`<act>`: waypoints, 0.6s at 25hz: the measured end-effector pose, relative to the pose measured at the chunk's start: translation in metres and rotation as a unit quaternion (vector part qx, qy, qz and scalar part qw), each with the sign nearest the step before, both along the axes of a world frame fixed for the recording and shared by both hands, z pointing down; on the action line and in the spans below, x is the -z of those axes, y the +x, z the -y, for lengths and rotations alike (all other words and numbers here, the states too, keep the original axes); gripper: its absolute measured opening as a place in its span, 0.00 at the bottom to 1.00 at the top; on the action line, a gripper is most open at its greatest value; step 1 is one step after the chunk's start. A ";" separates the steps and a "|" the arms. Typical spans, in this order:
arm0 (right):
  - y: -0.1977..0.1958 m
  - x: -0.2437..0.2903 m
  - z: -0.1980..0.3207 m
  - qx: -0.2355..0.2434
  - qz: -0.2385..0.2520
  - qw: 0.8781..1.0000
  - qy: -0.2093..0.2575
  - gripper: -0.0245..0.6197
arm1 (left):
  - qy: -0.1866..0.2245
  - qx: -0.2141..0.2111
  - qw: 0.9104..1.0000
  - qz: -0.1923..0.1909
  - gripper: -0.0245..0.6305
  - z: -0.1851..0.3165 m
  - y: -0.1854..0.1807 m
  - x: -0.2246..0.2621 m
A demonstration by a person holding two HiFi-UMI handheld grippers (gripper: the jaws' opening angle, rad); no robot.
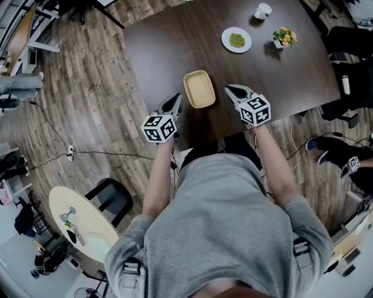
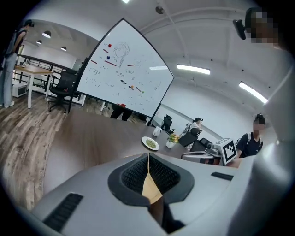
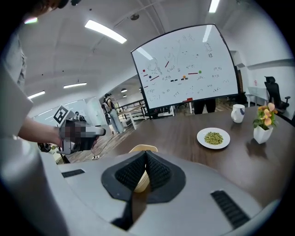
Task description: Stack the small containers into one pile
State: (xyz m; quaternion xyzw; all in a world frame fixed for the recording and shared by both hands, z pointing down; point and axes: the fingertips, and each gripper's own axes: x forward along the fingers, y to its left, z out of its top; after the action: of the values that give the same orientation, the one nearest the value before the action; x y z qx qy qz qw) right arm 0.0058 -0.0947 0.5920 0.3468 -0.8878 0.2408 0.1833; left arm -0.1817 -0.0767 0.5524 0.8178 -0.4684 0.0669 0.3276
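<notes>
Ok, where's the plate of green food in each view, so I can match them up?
Head view: the plate is at the upper right.
Left gripper view: the plate is just above centre.
Right gripper view: the plate is right of centre.
Shared landmark: the white mug stands close to the plate in all three.

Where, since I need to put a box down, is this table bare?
Bare: the far left part of the table, left of the plate, and the strip between the plate and the tan container. Crowded: the far right, with plate, cup and flower pot.
</notes>
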 end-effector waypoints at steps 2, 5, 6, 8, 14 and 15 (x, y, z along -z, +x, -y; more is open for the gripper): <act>0.001 0.014 -0.006 0.006 -0.008 1.000 0.021 0.05 | 0.015 -0.001 1.000 0.004 0.08 -0.004 -0.002 0.015; 0.004 0.033 -0.016 0.011 -0.014 0.999 0.048 0.05 | 0.036 -0.008 0.999 0.019 0.08 -0.013 -0.003 0.035; 0.006 0.037 -0.019 0.011 -0.015 0.998 0.054 0.05 | 0.042 -0.013 0.999 0.025 0.07 -0.016 -0.002 0.040; 0.011 0.046 -0.024 0.010 -0.018 0.998 0.066 0.05 | 0.053 -0.024 0.998 0.038 0.08 -0.022 0.000 0.049; 0.025 0.071 -0.038 0.001 -0.023 0.995 0.097 0.05 | 0.090 -0.052 0.992 0.067 0.07 -0.032 0.009 0.075; 0.027 0.072 -0.040 -0.002 -0.024 0.995 0.099 0.05 | 0.094 -0.056 0.992 0.067 0.08 -0.034 0.010 0.077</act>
State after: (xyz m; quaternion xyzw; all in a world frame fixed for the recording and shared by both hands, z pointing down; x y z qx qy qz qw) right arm 0.0328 -0.0549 0.5197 0.3707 -0.9019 0.1439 0.1687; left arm -0.1712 -0.0432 0.4751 0.8636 -0.4472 0.0955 0.2123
